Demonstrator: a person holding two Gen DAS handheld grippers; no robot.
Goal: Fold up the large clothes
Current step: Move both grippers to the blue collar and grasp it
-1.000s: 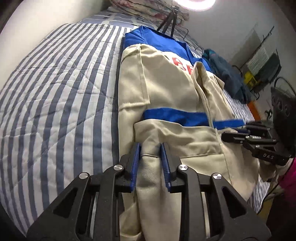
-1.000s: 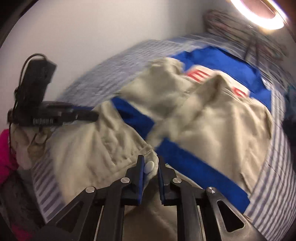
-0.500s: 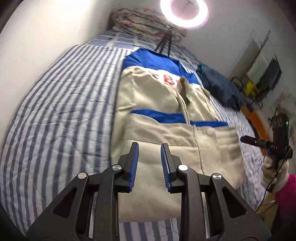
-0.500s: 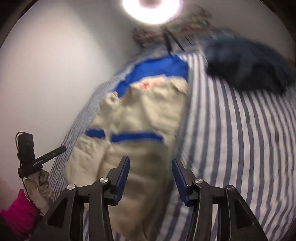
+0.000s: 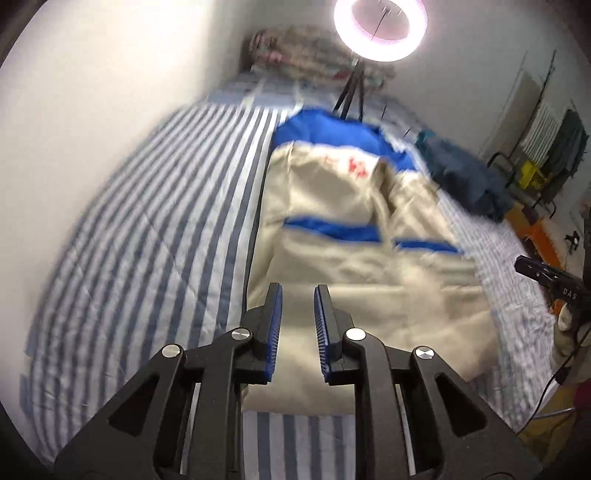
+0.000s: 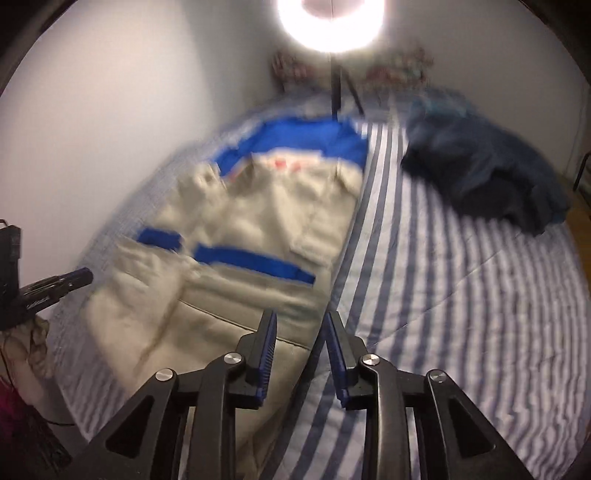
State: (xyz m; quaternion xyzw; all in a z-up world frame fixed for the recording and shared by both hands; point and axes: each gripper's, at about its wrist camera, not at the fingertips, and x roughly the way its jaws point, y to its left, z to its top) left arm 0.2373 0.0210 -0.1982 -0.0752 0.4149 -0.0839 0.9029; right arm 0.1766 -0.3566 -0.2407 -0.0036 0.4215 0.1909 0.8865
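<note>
A beige jacket (image 5: 354, 236) with blue bands and red letters lies flat on the striped bed, sides folded in; it also shows in the right wrist view (image 6: 243, 236). My left gripper (image 5: 297, 295) is open and empty, raised above the jacket's near hem. My right gripper (image 6: 299, 321) is open and empty, above the jacket's right near edge. Each gripper shows at the side of the other's view: the right one (image 5: 546, 277), the left one (image 6: 55, 286).
The blue-and-white striped bed cover (image 5: 147, 251) spreads left of the jacket and right of it (image 6: 461, 295). A dark blue garment (image 6: 487, 177) lies in a heap at the far right. A ring light on a tripod (image 5: 380, 29) stands at the bed's far end. White wall at left.
Both grippers let go of the jacket's lower part, opened, and pulled back and up. The jacket now lies flat with its hem spread toward me.
</note>
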